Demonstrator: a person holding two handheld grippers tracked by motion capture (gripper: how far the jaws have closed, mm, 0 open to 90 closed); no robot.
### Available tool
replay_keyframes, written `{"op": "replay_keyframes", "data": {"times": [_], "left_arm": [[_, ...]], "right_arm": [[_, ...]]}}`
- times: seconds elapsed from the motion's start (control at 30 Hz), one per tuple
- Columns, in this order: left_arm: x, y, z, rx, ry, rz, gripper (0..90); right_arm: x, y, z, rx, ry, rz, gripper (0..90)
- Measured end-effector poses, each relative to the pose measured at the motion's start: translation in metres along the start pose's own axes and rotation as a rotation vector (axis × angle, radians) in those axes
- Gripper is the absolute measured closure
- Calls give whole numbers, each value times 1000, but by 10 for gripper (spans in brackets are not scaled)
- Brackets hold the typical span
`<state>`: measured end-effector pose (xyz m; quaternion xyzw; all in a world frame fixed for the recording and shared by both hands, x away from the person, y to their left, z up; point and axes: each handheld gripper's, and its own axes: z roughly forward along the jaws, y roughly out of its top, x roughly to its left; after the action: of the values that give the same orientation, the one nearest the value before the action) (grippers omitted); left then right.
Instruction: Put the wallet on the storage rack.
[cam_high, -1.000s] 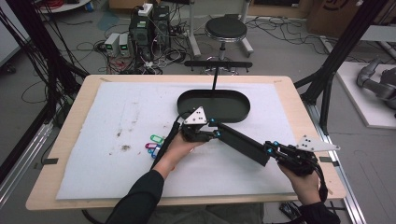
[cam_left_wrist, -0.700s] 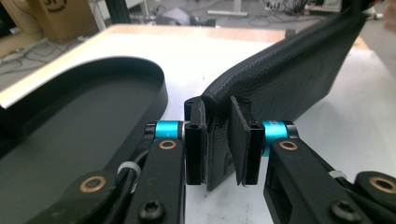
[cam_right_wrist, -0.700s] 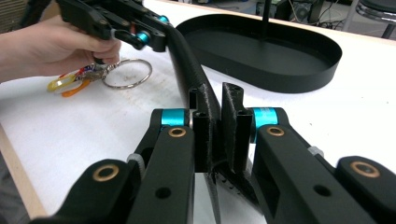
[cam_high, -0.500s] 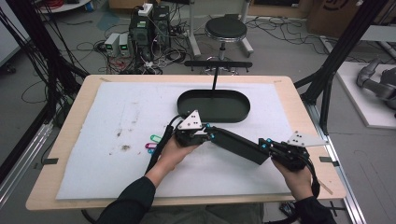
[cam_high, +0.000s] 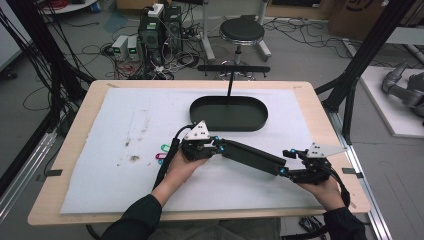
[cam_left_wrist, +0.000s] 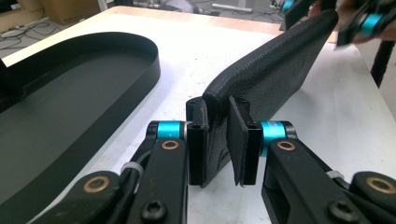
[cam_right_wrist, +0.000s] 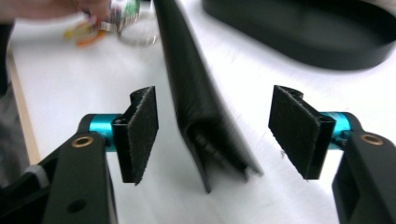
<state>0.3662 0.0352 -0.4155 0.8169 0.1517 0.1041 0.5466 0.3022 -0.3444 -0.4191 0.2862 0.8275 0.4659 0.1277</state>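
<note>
Left gripper (cam_left_wrist: 217, 151) pinches one end of a long black textured case (cam_high: 250, 156) at frame centre of the high view; right gripper (cam_right_wrist: 212, 135) has its jaws spread wide on either side of the case's other end, neither pad touching it. Case lies across a white mat (cam_high: 125, 125) covering a light wooden table (cam_high: 320, 107), just below an empty black oval tray (cam_high: 228, 114), with coloured clips (cam_high: 162, 151) left of the left gripper. Background, top of frame: grey floor with tangled cables, a round black stool (cam_high: 241, 31) and boxed electronics (cam_high: 152, 32).
</note>
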Motion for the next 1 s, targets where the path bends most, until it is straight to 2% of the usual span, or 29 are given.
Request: {"op": "replay_keyframes", "data": {"times": [0.1, 0.27, 0.3, 0.37, 0.47, 0.57, 0.6, 0.67, 0.7, 0.77, 0.9, 1.0], "left_arm": [[-2, 0, -3, 13, -11, -14, 780], [-11, -4, -15, 15, -22, -25, 784], [-13, -6, -18, 11, -23, -27, 784], [-16, -9, -24, 7, -18, -17, 784], [-20, -13, -33, -1, 9, 22, 764], [-20, -14, -43, -6, 11, 63, 704], [-20, -14, -46, -14, 13, 75, 651], [-20, -14, -54, -24, 11, 66, 514], [-20, -14, -58, -37, 2, 66, 486], [-21, -14, -64, -60, -16, 72, 445], [-26, -12, -73, -109, -72, 84, 429], [-30, -8, -76, -110, -104, 107, 435]], "right_arm": [[0, 0, 14, 48, 0, -13, 402], [-2, 3, 23, 46, 32, -21, 509], [-3, 3, 23, 47, 47, -21, 531], [-4, 4, 24, 43, 84, -40, 637], [-2, 7, 24, 38, 152, -86, 741], [3, 13, 24, 23, 210, -132, 758], [5, 14, 24, 19, 226, -146, 759], [7, 17, 23, 8, 259, -155, 760], [7, 18, 23, 1, 275, -152, 760], [9, 22, 23, -20, 299, -153, 760], [14, 32, 23, -55, 340, -159, 760], [19, 40, 26, -65, 377, -173, 760]]}}
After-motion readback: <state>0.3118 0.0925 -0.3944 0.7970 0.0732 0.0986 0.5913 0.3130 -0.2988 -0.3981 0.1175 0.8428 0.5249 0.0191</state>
